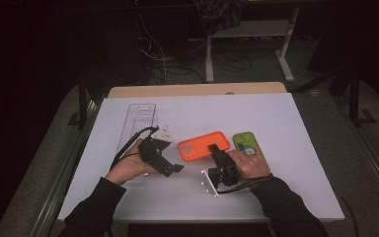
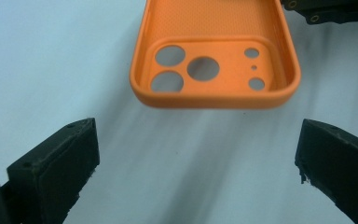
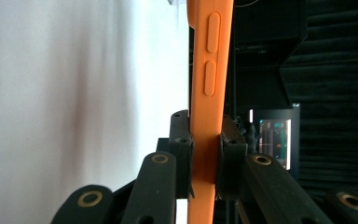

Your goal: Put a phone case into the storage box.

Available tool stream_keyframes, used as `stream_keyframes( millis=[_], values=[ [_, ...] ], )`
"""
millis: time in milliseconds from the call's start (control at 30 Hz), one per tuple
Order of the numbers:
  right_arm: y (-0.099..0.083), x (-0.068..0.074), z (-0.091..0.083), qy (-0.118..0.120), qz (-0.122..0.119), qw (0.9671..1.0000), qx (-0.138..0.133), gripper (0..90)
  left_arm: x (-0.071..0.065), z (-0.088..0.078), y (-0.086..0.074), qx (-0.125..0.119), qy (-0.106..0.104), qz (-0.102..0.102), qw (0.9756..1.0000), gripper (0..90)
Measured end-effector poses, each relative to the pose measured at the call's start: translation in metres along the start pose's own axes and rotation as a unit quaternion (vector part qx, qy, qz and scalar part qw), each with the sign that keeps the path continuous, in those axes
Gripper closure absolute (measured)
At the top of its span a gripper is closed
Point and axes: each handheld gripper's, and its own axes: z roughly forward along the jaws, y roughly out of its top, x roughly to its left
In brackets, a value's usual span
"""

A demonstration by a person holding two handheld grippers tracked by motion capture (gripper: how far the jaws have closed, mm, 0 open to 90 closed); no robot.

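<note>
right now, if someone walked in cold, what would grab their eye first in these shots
The bright orange phone case at the middle of the white table, pinched at one edge by the right gripper. The left gripper sits just short of the case's camera-cutout end, jaws wide apart and holding nothing. A green patterned phone lies right of the case.
</note>
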Motion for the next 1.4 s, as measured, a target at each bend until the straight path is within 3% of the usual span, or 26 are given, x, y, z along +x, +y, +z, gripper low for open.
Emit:
stream_keyframes(
  millis=[100,133,300,400,600,633,667,733,800,833,867,967,1067,1133,1200,1233,1300,1333,1400],
  values=[
    [-0.003,-0.003,0.001,0.008,0.023,0.9997,-0.003,78.3,0.003,-0.001,0.0,0.008,0.001,0.011,0.9999,0.0],
    [-0.003,-0.003,0.001,0.006,0.029,0.9995,-0.003,78.3,0.002,-0.001,-0.001,0.007,0.0,0.003,1.0,0.0],
    [-0.006,-0.007,0.003,0.027,0.054,0.9982,-0.008,78.3,0.003,-0.001,0.0,0.006,0.001,0.005,1.0,0.0],
    [-0.008,-0.009,0.003,0.038,0.082,0.9959,-0.006,78.3,0.003,-0.001,0.0,0.007,0.003,0.006,1.0,0.0],
    [-0.01,-0.016,0.004,0.063,0.139,0.9882,-0.004,78.3,0.002,-0.001,0.0,0.008,0.005,-0.001,1.0,0.0],
    [-0.011,-0.017,0.003,0.071,0.156,0.9851,-0.003,78.3,0.002,0.0,0.0,0.006,0.005,-0.003,1.0,0.0],
    [-0.012,-0.019,0.004,0.075,0.16,0.9843,-0.008,78.3,0.002,0.0,-0.001,0.003,0.006,-0.006,1.0,0.0],
    [-0.013,-0.021,0.004,0.084,0.189,0.9783,-0.006,78.4,0.002,0.0,-0.001,0.002,0.006,-0.006,1.0,0.0],
    [-0.015,-0.023,0.005,0.084,0.196,0.9769,-0.007,78.3,0.003,0.0,0.0,0.001,0.01,0.002,0.9999,0.0],
    [-0.015,-0.024,0.005,0.087,0.222,0.9712,-0.009,78.4,0.003,0.0,0.0,0.002,0.01,0.003,0.9999,0.0],
    [-0.016,-0.025,0.005,0.091,0.232,0.9684,-0.009,78.4,0.003,0.0,0.0,0.001,0.01,0.003,0.9999,0.0],
    [-0.017,-0.027,0.005,0.111,0.279,0.9538,-0.007,78.4,0.004,-0.001,0.0,0.006,0.009,0.007,0.9999,0.0],
    [-0.02,-0.03,0.006,0.127,0.307,0.9434,-0.008,78.4,0.004,-0.002,0.001,0.006,0.007,0.007,0.9999,0.0],
    [-0.022,-0.032,0.007,0.136,0.318,0.9382,-0.009,78.4,0.003,-0.001,0.001,0.006,0.007,0.003,1.0,0.0],
    [-0.025,-0.034,0.008,0.147,0.342,0.9281,-0.009,78.4,0.003,-0.001,0.001,0.007,0.009,0.004,0.9999,0.0],
    [-0.026,-0.035,0.008,0.149,0.35,0.9248,-0.009,78.3,0.003,-0.001,0.001,0.007,0.009,0.004,0.9999,0.0],
    [-0.029,-0.037,0.009,0.158,0.372,0.9146,-0.008,78.4,0.003,-0.001,0.001,0.005,0.01,-0.002,0.9999,0.0],
    [-0.03,-0.038,0.009,0.163,0.392,0.9051,-0.01,78.4,0.002,0.0,0.001,-0.005,0.01,-0.014,0.9998,0.0],
    [-0.034,-0.04,0.011,0.173,0.419,0.8914,-0.014,78.4,0.003,-0.002,0.001,-0.001,0.011,-0.01,0.9999,0.0]
  ],
)
